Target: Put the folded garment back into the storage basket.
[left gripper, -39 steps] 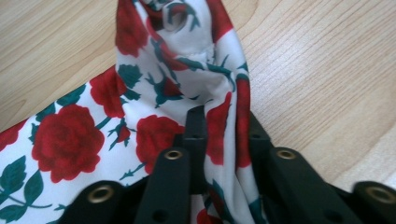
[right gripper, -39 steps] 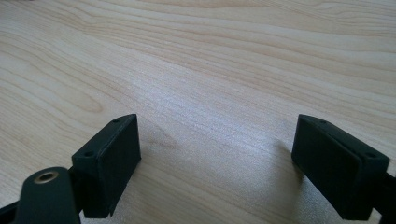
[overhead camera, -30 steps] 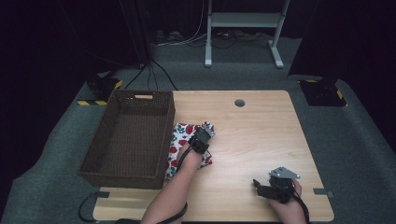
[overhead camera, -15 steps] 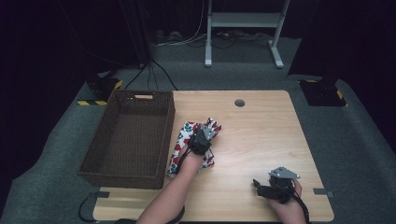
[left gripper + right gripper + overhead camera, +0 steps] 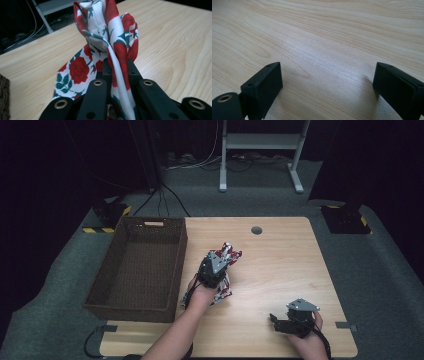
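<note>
Rose-printed cloth is clamped in the left tongs, partly raised off the bench beside the basket. It should be lifted until the trailing end is clear of the rim. The right tongs, empty, have just been opening.

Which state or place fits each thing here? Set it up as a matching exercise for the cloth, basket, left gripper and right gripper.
Things:
1. cloth
2. basket
3. left gripper
4. right gripper

States or places:
A. jaws wide apart over bare wood
B. brown, at the left edge of the table
C. red roses on white, bunched up
D. jaws shut on fabric

Pairs: 1-C, 2-B, 3-D, 4-A
</note>
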The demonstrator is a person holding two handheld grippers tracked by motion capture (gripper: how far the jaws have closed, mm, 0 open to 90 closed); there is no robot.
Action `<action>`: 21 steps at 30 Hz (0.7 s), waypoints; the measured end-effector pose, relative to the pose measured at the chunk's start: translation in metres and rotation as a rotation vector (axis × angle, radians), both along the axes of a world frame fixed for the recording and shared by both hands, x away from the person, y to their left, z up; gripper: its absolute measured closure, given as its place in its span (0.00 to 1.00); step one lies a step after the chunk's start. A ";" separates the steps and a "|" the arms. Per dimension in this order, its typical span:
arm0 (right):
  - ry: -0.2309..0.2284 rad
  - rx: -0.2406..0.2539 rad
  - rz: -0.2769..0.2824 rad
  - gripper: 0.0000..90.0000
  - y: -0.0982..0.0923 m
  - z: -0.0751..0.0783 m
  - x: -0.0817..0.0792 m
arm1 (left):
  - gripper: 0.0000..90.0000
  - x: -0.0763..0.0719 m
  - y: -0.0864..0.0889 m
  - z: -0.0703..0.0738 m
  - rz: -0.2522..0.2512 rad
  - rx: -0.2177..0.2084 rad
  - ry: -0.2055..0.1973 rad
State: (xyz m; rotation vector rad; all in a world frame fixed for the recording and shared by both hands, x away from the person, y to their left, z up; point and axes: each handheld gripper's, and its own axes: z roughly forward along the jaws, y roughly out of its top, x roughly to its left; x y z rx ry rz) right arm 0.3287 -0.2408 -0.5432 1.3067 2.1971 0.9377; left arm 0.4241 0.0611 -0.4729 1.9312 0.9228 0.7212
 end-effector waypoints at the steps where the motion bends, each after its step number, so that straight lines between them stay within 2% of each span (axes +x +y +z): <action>1: -0.001 -0.001 0.001 0.09 0.000 0.000 0.000 | 0.92 -0.001 0.001 0.002 -0.003 -0.016 -0.008; 8: 0.003 0.001 0.006 0.09 0.000 0.000 0.000 | 0.92 -0.005 0.010 0.015 -0.006 -0.075 -0.055; 14: 0.003 0.002 0.006 0.08 0.000 0.000 0.000 | 0.92 -0.012 0.018 0.025 -0.016 -0.137 -0.119; 17: 0.003 0.002 0.006 0.09 0.000 0.000 0.000 | 0.92 -0.016 0.022 0.030 -0.017 -0.160 -0.148; 21: 0.003 0.002 0.006 0.08 0.000 0.000 0.000 | 0.92 -0.017 0.025 0.036 -0.019 -0.172 -0.165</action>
